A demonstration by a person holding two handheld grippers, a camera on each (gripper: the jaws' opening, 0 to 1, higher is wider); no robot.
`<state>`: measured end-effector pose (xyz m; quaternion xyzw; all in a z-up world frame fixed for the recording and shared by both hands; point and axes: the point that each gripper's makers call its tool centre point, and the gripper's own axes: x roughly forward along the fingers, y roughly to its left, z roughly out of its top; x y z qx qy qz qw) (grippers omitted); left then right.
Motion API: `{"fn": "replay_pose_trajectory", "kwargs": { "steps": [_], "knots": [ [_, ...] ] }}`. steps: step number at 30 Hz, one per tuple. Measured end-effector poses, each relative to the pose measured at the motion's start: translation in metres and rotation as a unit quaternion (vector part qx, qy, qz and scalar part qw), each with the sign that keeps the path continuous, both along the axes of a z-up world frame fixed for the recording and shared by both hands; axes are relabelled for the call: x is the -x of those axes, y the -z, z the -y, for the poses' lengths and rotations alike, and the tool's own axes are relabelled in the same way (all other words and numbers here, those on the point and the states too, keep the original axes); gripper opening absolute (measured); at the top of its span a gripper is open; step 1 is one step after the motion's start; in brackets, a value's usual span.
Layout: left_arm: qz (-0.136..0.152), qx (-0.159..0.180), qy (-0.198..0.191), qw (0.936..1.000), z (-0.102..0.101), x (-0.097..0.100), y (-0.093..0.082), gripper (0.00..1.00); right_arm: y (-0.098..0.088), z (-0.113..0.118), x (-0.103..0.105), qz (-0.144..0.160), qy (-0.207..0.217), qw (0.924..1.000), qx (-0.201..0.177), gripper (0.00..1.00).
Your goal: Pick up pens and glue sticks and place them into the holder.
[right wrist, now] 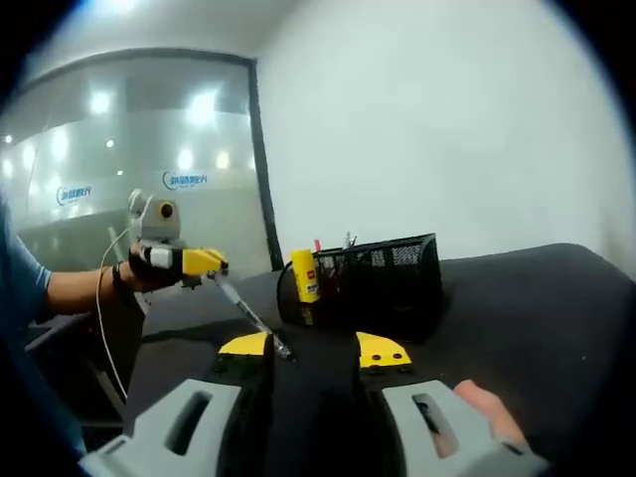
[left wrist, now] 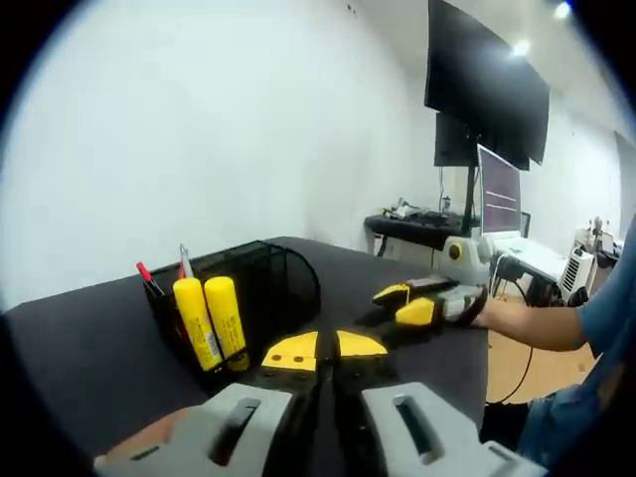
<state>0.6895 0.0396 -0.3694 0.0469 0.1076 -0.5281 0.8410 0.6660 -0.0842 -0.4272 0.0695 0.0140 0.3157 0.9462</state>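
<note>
Left gripper view: left gripper [left wrist: 326, 348] low over black table [left wrist: 89, 348], yellow-tipped jaws drawn together, only a thin dark slit between them. Nothing made out in that slit against the dark tabletop.

Black mesh holder [left wrist: 268, 283] just ahead and left of the jaws, standing on the table. Two yellow glue sticks [left wrist: 211, 320] upright side by side at its near compartment, labels facing the camera. Red pen [left wrist: 146, 272] and a second thin one beside it poking up from the holder's left end.

Right gripper [left wrist: 427, 303] coming in from the right, over the table's far side, gripped by a hand; bare forearm [left wrist: 532, 323] and blue sleeve [left wrist: 601, 298] behind it. Dark monitors [left wrist: 487, 84] and a cluttered desk [left wrist: 422, 224] beyond, white wall to the left.

Right gripper view: own jaws spread well apart, bare table between them, a thumb [right wrist: 482, 402] on the grey body at lower right. Left gripper seen at the left, off the table's edge, tips closed. Slim grey pen [right wrist: 248, 316] with its upper end right at those closed tips, seemingly pinched there, slanting down to end near the right gripper's own left jaw tip. Contact with that tip not clear.

Holder in mid-frame here, a yellow glue stick showing at its left end, pen tops above the rim. Glass wall [right wrist: 129, 149] with reflected lights behind.
</note>
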Motion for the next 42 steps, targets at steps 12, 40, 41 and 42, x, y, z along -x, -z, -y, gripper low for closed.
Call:
{"fn": "replay_pose_trajectory", "kwargs": {
  "steps": [12,40,41,42],
  "knots": [
    [0.017,-0.012,0.005,0.9998,0.025,0.026,-0.011,0.02,-0.059,-0.093,0.017,0.104,0.009,0.9885,0.109,0.27],
    [0.024,0.001,0.022,0.9995,0.029,0.018,-0.024,0.02,-0.054,-0.108,-0.003,0.066,0.052,0.993,0.083,0.05],
    [0.025,0.001,0.022,0.9995,0.028,0.019,-0.024,0.02,-0.054,-0.108,-0.004,0.066,0.052,0.993,0.083,0.05],
    [0.025,0.001,0.022,0.9994,0.028,0.019,-0.024,0.02,-0.054,-0.109,-0.003,0.065,0.052,0.993,0.083,0.05]
  ]
}}
